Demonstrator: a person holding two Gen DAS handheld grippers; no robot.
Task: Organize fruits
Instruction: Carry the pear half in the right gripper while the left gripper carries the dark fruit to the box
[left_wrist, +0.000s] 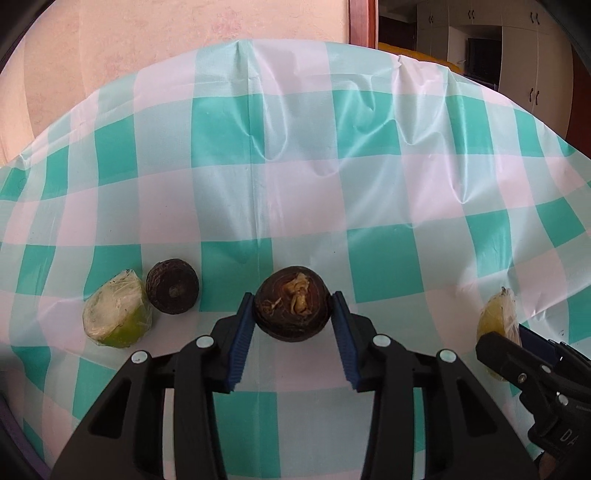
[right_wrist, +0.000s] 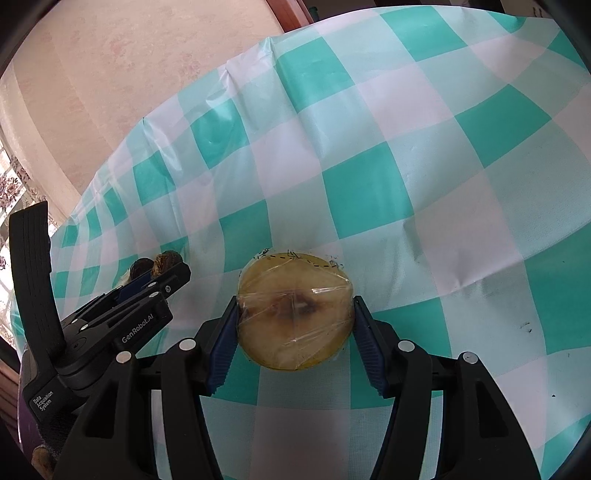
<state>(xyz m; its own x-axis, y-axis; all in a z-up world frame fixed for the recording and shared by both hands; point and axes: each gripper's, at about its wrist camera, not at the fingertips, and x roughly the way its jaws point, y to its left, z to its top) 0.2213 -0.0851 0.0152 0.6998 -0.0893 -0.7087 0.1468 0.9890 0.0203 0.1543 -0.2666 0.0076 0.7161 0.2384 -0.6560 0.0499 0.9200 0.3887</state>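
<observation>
Soft daylight is filling both views, and the checked tablecloth (left_wrist: 303, 192) is showing pale sheen along its creases. Shadows under the fruit are lying faint and short. Both fisheye lenses are bending the counter edge into an arc and darkening the corners. The centre is staying sharp, while the wall (right_wrist: 110, 92) and the rims are looking slightly soft and hazy.
</observation>
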